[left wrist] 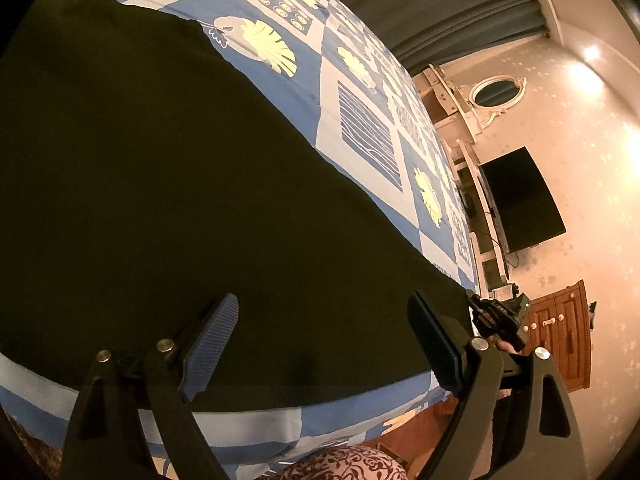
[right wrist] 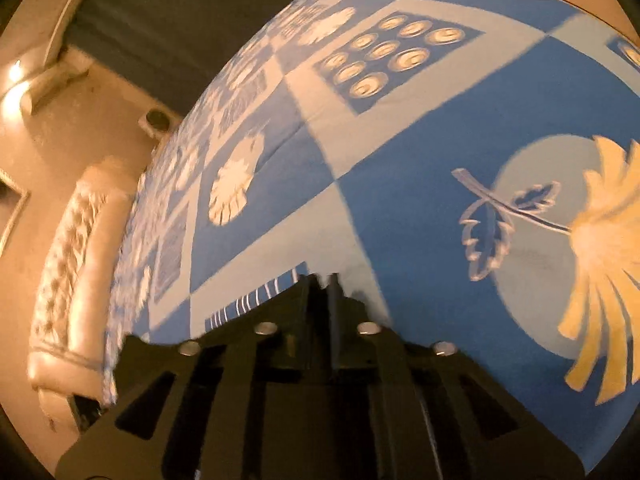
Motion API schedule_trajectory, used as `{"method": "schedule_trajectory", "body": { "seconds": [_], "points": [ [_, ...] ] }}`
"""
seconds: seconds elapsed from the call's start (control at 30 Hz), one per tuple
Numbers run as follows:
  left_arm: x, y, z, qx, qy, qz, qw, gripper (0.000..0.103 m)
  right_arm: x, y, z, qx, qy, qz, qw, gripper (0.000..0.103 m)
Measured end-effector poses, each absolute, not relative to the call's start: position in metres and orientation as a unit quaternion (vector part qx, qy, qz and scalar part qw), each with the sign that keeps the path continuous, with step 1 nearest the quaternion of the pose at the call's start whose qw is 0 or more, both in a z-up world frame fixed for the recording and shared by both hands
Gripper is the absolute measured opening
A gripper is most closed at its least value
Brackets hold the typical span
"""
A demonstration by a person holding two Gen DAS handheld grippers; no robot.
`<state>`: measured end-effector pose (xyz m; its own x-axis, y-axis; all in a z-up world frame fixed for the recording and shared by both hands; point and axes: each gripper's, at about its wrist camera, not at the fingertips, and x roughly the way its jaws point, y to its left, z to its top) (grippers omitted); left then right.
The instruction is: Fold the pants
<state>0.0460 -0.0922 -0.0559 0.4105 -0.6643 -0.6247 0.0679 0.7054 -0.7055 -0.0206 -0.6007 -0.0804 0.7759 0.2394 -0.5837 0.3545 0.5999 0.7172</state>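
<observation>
The dark flat fabric pants (left wrist: 160, 184) lie spread on the blue patterned bedsheet (left wrist: 360, 120), with the left gripper (left wrist: 320, 344) spread wide above their near edge. The right gripper (right wrist: 326, 280), jaws nearly together with nothing visibly between them, hovers over bare sheet. Judged step: pre-grasp; next, both grippers must pinch an edge.

The flat blue-and-white patterned bedsheet (right wrist: 400, 152) lies unobstructed ahead of the right gripper. A flat dark cloth, the pants (left wrist: 160, 184), covers the near side. A padded cream headboard (right wrist: 76, 264) bounds one edge; a wooden cabinet (left wrist: 560, 336) stands beyond another.
</observation>
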Motion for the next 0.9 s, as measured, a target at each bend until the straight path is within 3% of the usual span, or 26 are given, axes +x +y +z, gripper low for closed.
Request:
{"method": "schedule_trajectory", "body": {
  "seconds": [0.1,0.27,0.43,0.63,0.77,0.9],
  "points": [
    [0.046,-0.089,-0.055,-0.308,0.488,-0.233,0.783,0.085,-0.042,-0.607,-0.083,0.485,0.316,-0.036,0.814,0.045],
    [0.046,-0.079,-0.051,-0.313,0.477,-0.234,0.787,0.085,-0.086,-0.594,-0.091,0.492,0.331,-0.034,0.804,0.051],
    [0.051,-0.061,-0.041,-0.273,0.468,-0.224,0.81,0.085,-0.126,-0.577,-0.115,0.562,0.294,0.006,0.773,0.057],
    [0.07,-0.003,-0.036,-0.247,0.467,-0.18,0.83,0.085,-0.14,-0.552,-0.141,0.645,0.24,0.074,0.722,0.069],
    [0.081,0.039,-0.042,-0.235,0.465,-0.144,0.842,0.085,-0.137,-0.541,-0.136,0.638,0.221,0.068,0.734,0.084],
    [0.085,0.066,-0.046,-0.233,0.453,-0.138,0.849,0.085,-0.13,-0.535,-0.129,0.63,0.23,0.042,0.741,0.088]
  ]
}}
